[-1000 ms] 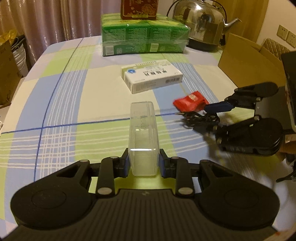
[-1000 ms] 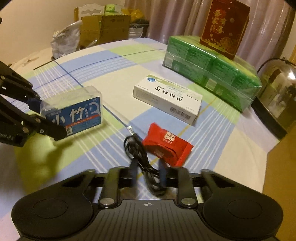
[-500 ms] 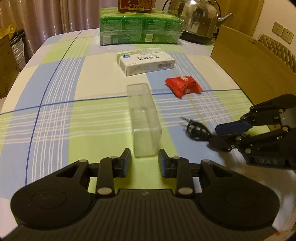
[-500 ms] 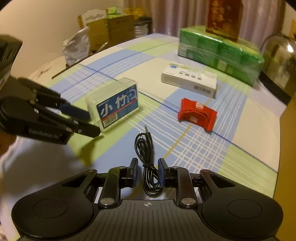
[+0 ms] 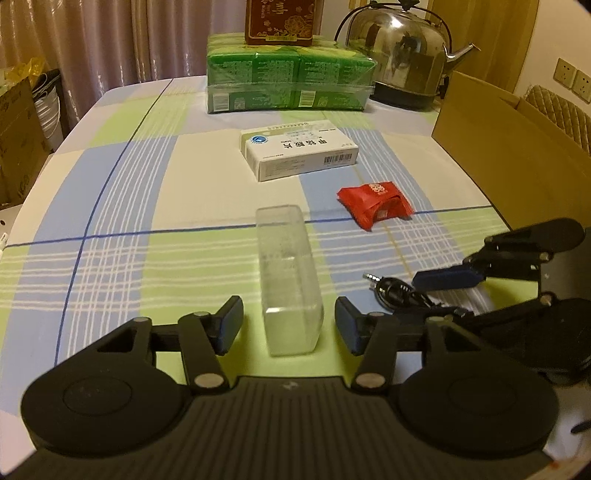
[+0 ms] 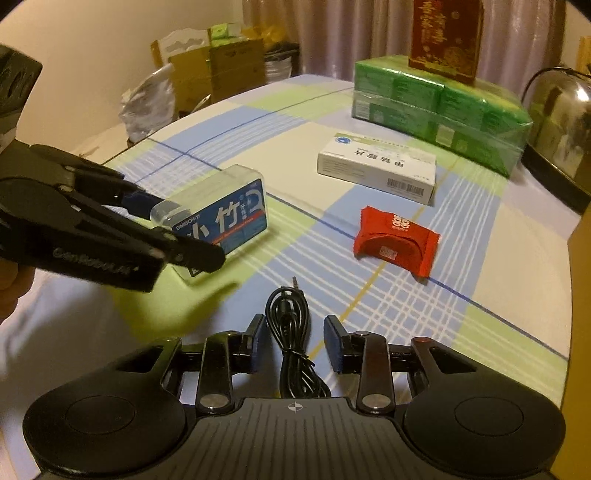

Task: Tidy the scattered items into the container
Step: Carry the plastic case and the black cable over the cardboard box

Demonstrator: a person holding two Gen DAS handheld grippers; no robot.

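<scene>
A clear plastic box [image 5: 290, 280] with a blue label [image 6: 229, 210] lies on the checked tablecloth. It sits between the jaws of my left gripper [image 5: 289, 323] [image 6: 177, 229], which are opening, with a gap at each pad. A coiled black audio cable [image 6: 288, 314] [image 5: 395, 291] lies on the cloth between the jaws of my right gripper [image 6: 295, 328] [image 5: 436, 295]. These jaws are also opening and neither pad touches the cable. A red snack packet [image 5: 375, 205] [image 6: 395, 236] and a white medicine box [image 5: 299, 155] [image 6: 376, 170] lie farther off. An open cardboard box [image 5: 498, 147] stands at the right.
A green wrapped pack [image 5: 288, 81] with a dark red box [image 5: 282, 22] on top stands at the table's far end, beside a steel kettle [image 5: 402, 55]. Cartons and bags [image 6: 207, 74] stand off the table's far left side. A person's hand [image 6: 11, 280] holds the left gripper.
My left gripper has let go of the clear box, which now lies flat on the cloth. My right gripper has released the cable. Both pairs of jaws have widened.
</scene>
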